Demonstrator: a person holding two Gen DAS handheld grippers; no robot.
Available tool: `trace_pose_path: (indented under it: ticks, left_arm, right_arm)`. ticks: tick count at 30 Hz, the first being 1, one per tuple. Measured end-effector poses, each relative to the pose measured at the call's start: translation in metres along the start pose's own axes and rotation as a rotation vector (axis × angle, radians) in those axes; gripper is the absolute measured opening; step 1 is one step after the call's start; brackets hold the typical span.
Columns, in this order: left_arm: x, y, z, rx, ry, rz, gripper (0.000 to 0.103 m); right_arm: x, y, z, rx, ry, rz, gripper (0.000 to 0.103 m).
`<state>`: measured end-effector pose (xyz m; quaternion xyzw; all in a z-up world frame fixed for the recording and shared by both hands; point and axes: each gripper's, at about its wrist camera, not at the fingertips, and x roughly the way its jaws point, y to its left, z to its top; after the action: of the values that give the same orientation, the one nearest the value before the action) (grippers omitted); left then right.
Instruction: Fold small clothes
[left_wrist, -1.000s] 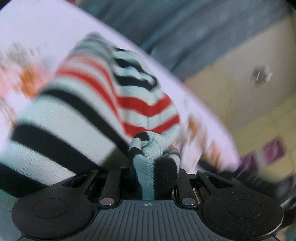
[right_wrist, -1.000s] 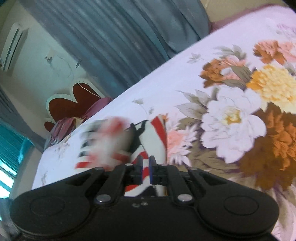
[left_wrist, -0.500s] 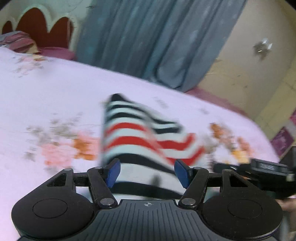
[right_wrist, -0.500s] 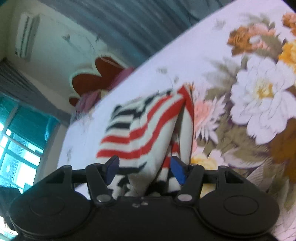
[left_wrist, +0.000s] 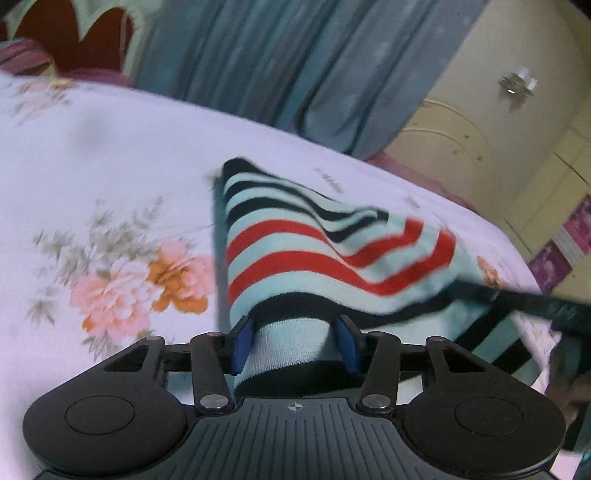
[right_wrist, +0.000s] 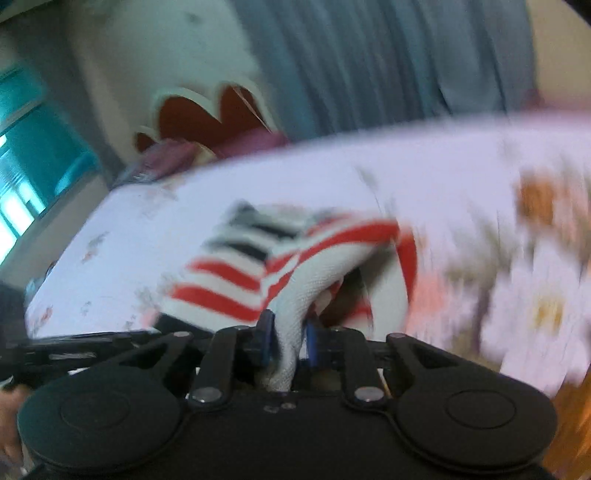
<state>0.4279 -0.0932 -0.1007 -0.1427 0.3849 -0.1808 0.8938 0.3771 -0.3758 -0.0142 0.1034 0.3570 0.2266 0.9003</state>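
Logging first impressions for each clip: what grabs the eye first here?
The striped garment, in black, red and pale blue bands, lies mid-frame on the floral bedsheet. The left gripper and right gripper each pinch a fold of it. A scalloped red headboard stands behind.

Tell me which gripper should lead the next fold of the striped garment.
Probably the right gripper: its pads look pinched on a thin gathered edge of the striped garment, so it could carry that edge across. The left gripper straddles a thick bunch, jaws wider; better as the anchor on the floral bedsheet.
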Motion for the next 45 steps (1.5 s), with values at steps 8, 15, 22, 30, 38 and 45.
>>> trace_pose_path:
  ticks: [8,15,22,30,38,45]
  left_arm:
    - [0.014,-0.023,0.006,0.208,0.078,0.057,0.047]
    - [-0.01,-0.024,0.014,0.226,0.052,0.037,0.047]
    - [-0.026,-0.032,-0.001,0.285,0.051,0.039,0.042]
    - [-0.02,-0.027,-0.022,0.341,0.08,0.1,0.041]
    - [-0.037,-0.04,0.011,0.381,0.009,0.145,0.042]
    - [0.007,-0.051,0.045,0.387,0.02,0.156,0.042]
  right_arm:
    - [0.025,-0.054,-0.049,0.198,0.075,-0.022,0.016]
    - [-0.008,-0.026,-0.034,0.182,0.01,-0.115,0.032]
    - [-0.019,0.017,-0.045,-0.093,0.106,-0.118,0.009]
    - [0.005,0.007,-0.076,-0.116,0.214,-0.208,0.008]
    - [-0.039,0.004,-0.033,-0.054,0.07,-0.186,0.046]
    - [0.019,-0.007,0.013,-0.097,0.079,-0.231,0.016]
